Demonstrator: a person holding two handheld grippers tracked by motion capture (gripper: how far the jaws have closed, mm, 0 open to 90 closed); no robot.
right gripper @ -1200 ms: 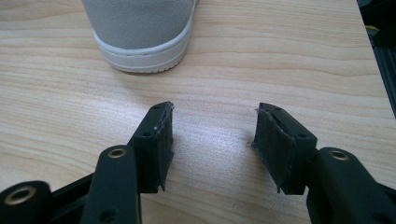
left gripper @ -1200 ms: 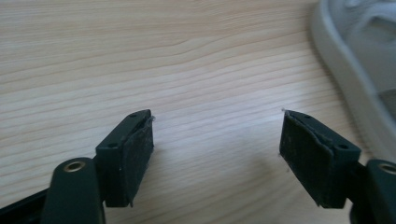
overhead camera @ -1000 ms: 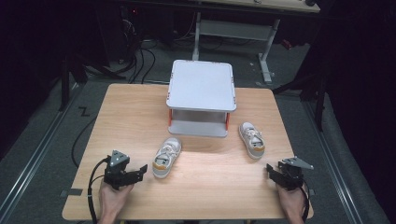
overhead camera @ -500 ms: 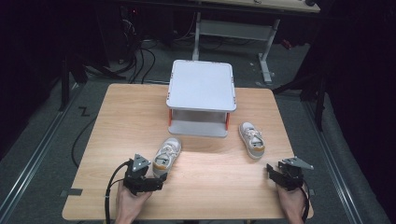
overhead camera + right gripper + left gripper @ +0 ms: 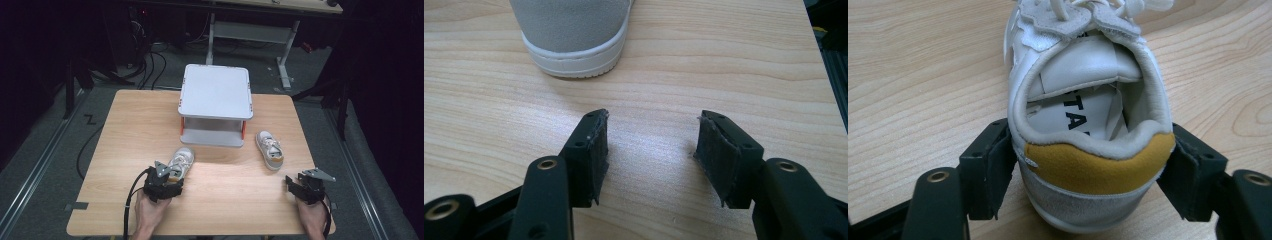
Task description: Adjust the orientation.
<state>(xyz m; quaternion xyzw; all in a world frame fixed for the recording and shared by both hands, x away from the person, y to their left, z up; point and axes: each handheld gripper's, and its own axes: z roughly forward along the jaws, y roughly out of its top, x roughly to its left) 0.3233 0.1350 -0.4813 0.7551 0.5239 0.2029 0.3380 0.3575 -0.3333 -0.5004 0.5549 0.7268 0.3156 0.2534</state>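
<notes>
Two small white sneakers with mustard heel patches lie on the wooden table (image 5: 135,125). The left shoe (image 5: 182,159) (image 5: 1083,55) has its heel between the jaws of my left gripper (image 5: 172,179) (image 5: 1090,147). Those jaws have just been closing, and both pads (image 5: 993,160) touch the heel's sides. The right shoe (image 5: 269,149) (image 5: 574,30) lies beside the stand with its heel toward me. My right gripper (image 5: 296,184) (image 5: 651,132) rests near the table's front right edge, open with nothing between its jaws, a short way behind that shoe.
A white two-tier stand (image 5: 215,92) with red posts sits at the back middle of the table, just beyond both shoes. A desk frame and cables lie on the dark floor beyond the table.
My left gripper has moved right and forward from the table's front left up to the left shoe, and its jaws now enclose the heel. The right gripper has stayed put.
</notes>
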